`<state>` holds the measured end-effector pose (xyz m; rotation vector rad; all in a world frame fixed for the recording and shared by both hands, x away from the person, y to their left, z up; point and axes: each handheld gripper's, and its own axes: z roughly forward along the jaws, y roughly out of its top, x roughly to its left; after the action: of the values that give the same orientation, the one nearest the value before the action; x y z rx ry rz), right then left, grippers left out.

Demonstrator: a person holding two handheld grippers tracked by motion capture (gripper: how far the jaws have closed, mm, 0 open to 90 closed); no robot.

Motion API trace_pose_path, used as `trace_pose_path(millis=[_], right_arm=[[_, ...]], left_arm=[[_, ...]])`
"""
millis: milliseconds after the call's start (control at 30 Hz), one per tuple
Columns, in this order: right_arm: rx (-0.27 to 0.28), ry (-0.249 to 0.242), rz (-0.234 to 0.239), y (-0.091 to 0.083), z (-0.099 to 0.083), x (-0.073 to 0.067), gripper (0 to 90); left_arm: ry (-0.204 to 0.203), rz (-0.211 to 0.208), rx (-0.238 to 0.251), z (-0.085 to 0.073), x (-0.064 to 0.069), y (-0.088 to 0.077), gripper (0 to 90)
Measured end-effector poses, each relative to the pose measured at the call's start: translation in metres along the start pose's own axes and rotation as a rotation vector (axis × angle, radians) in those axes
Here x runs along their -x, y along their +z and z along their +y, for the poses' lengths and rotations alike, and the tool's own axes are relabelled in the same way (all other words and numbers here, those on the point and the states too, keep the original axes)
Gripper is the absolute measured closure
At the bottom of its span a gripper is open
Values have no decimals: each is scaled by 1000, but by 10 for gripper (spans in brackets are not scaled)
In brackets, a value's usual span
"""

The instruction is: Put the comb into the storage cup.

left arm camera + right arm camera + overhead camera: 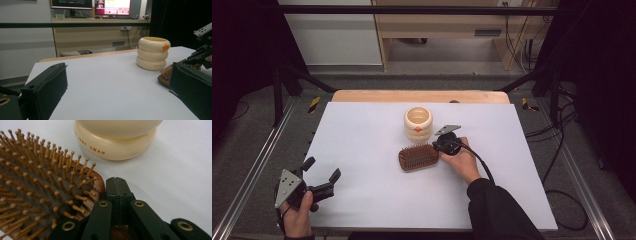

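Beside hairbrush [418, 157] edge, shut right gripper [436, 146]

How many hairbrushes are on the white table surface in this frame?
1. The wooden hairbrush lies bristles up near the table's middle, just in front of the cream ringed container, with the right claw at its handle end.

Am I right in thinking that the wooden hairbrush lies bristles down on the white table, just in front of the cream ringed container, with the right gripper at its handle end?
Not quite: the hairbrush lies bristles up, as the right gripper view shows plainly. The rest holds: it lies on the white table, just in front of the cream ringed container, with the right gripper at its handle end.
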<state>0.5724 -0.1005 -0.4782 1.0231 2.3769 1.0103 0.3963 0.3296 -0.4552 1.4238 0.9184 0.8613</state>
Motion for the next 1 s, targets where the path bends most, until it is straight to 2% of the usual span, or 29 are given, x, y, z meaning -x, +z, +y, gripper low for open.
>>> trace_pose_path(millis=[200,233,267,333,600,933,1000], right_arm=[[-5,-1,19,0,-2,-3,900],[-3,-30,25,0,-2,-7,900],[-3,-30,25,0,-2,-7,900],[-1,-62,48,0,-1,-17,900],[-27,-98,63,-5,-2,-38,900],[-87,-120,88,-16,-5,-40,900],[-114,-133,94,-19,-4,-41,900]], left_arm=[[1,-1,-1,0,0,1,17],[1,-1,-1,0,0,1,17],[2,-1,-1,0,0,1,17],[3,0,-1,0,0,0,17],[2,0,-1,0,0,0,17],[3,2,-1,0,0,0,17],[3,3,-1,0,0,0,17]])
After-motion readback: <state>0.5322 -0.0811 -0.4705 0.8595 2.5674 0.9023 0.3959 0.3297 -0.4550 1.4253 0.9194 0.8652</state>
